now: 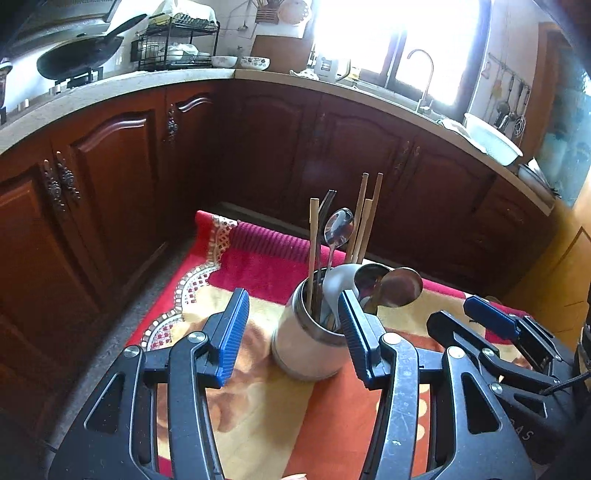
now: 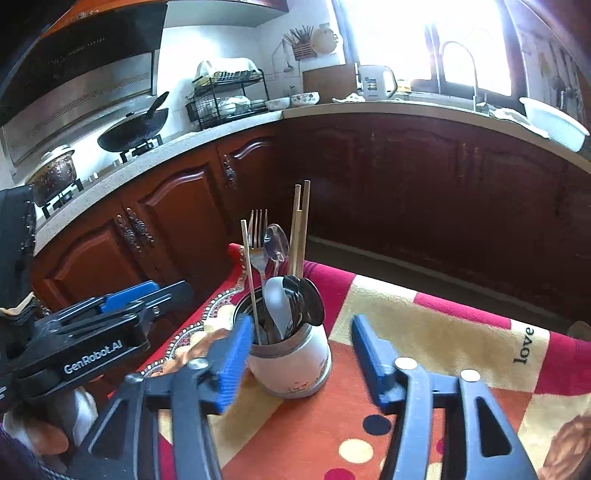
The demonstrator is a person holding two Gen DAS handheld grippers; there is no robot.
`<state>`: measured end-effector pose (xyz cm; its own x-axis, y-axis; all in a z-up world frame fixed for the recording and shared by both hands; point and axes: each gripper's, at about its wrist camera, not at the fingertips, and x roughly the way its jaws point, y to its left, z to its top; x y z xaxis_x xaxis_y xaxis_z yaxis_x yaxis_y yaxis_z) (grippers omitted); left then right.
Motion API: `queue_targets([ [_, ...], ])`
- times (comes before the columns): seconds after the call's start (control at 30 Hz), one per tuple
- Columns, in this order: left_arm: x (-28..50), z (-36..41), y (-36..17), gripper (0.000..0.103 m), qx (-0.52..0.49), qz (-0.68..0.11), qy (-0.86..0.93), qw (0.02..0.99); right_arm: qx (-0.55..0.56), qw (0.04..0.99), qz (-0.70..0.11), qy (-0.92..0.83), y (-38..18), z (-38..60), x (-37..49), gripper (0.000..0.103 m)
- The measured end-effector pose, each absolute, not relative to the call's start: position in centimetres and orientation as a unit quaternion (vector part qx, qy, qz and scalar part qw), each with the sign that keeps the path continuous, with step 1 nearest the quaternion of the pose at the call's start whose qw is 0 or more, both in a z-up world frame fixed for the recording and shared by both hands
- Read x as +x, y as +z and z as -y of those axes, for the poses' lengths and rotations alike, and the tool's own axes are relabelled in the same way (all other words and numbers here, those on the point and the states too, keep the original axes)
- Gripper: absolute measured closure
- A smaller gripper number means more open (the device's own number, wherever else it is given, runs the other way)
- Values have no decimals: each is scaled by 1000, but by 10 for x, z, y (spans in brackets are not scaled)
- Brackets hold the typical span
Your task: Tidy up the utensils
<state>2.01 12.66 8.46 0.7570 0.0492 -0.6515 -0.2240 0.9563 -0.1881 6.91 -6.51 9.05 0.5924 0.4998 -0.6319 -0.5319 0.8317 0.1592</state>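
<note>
White utensil holder [image 1: 308, 343] between released left gripper [image 1: 293, 334], released right gripper [image 2: 301, 363]

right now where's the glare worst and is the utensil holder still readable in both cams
Left wrist view: the window is blown out white, washing out the faucet; the utensil holder stays sharp. Right wrist view: same window glare top right, the holder is clear, but the near fingers look soft, and the counter edge bows from fisheye distortion.
</note>
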Motion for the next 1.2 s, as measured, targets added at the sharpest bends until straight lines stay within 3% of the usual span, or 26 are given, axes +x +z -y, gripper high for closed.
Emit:
queue_targets([
  [0.2, 7, -122, 86, 53, -122, -338, 85, 930, -11, 890, -355, 285, 92, 68, 65, 38],
  [1.2, -15, -102, 95, 53, -77, -328, 117, 934, -15, 899, -350, 264, 100, 77, 44, 34],
])
